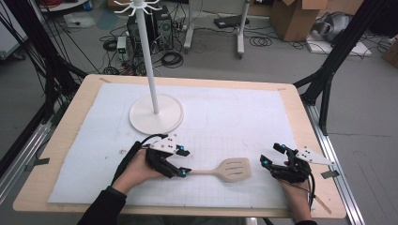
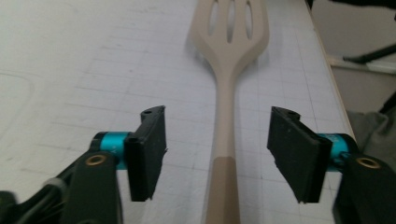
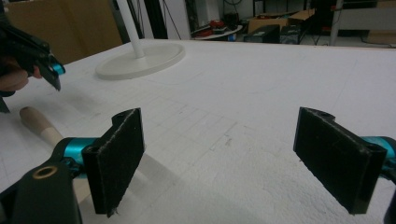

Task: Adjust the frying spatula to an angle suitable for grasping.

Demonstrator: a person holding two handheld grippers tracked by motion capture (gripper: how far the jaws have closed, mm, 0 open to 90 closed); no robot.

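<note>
White matting covers the counter point(image 1: 61, 140), and I see the spatula point(image 1: 225, 170) lying near its front edge. My left gripper point(image 1: 183, 162) is released astride the handle, not touching; my right gripper point(image 1: 273, 156) is released just beside the blade.

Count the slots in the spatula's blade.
3, side by side lengthwise in the blade of the spatula, which lies between the left gripper and the right gripper. The left gripper view crops their far ends.

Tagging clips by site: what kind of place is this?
Likely a lab or workshop set up for recording: cables strewn over the floor, cardboard boxes at the back, black frame legs around the wooden table.
</note>
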